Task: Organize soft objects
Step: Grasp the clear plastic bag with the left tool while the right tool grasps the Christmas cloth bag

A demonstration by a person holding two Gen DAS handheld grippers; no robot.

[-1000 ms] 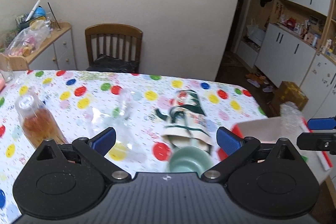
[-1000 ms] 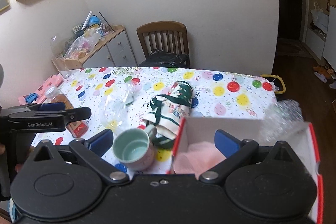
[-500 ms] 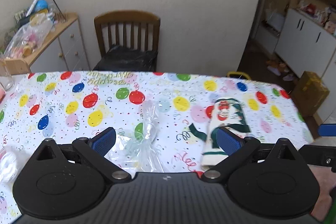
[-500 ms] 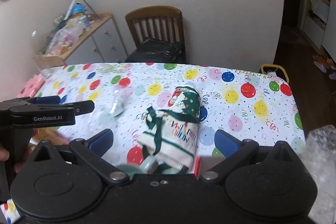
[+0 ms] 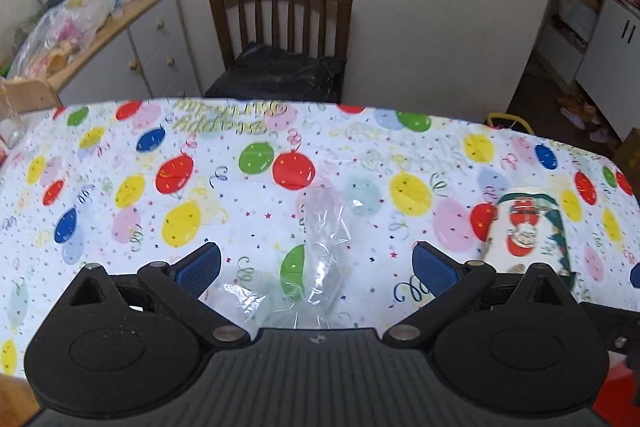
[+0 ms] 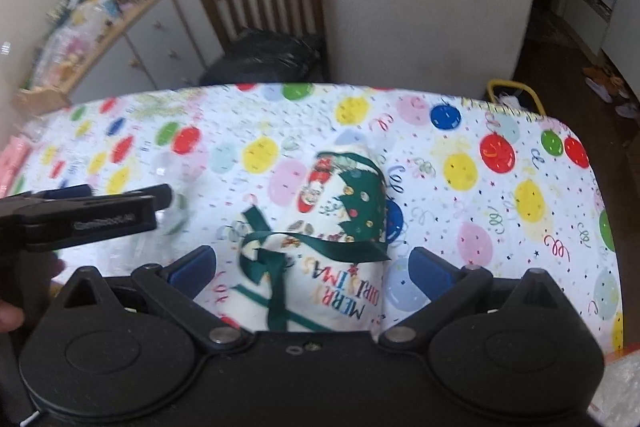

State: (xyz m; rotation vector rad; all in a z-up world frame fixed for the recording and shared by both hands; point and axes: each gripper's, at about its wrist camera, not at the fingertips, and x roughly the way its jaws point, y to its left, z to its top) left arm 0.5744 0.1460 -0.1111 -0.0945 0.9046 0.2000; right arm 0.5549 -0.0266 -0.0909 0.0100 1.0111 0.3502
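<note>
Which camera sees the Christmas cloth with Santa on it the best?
The right wrist view. The Christmas cloth lies right in front of it, between the open fingers of the right gripper, so you can read MERRY CHRISTMAS and see the green ribbon. The left wrist view catches only part of it, off to the right side.

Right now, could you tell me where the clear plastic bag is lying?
In the left wrist view, the clear plastic bag lies on the balloon tablecloth, centred between the open left tongs, with the Christmas cloth to its right.

Black left tool [image 5: 316,265] and right tool [image 6: 310,267], blue pads.
</note>
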